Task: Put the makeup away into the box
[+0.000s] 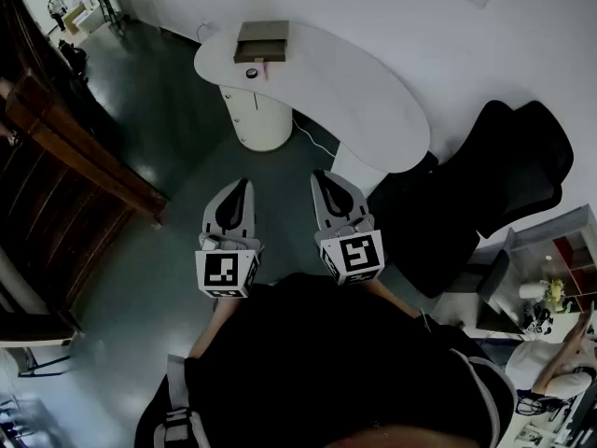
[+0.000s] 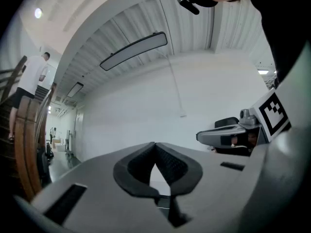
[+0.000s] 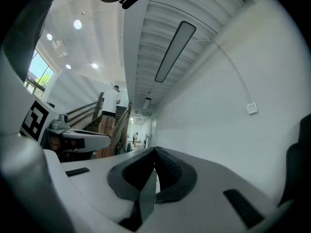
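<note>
Makeup [image 1: 254,72] sits well across the room on the white table [image 1: 354,101], just in front of the flat brownish box [image 1: 261,41] and almost touching its near edge. From where I stand it shows only as a small dark round piece with a pinkish bit beside it, too small to tell more.

I'd judge it light and hard-shelled, the sort of thing that skids on a smooth tabletop if nudged. A gentle pinch across its sides, low down, looks the safest hold; squeezing hard could crack a lid or shoot it away. The box looks stiff and light too, and may slide when something is pushed into it.

Both tools are held level in front of the person's body, side by side, pointing toward the table. The left gripper [image 1: 241,187] has its jaws pressed together with nothing between them, and the right gripper [image 1: 322,177] is likewise closed and empty. Open floor lies between them and the table, so the makeup is well apart from either one, ahead and slightly to the left gripper's side.
</note>
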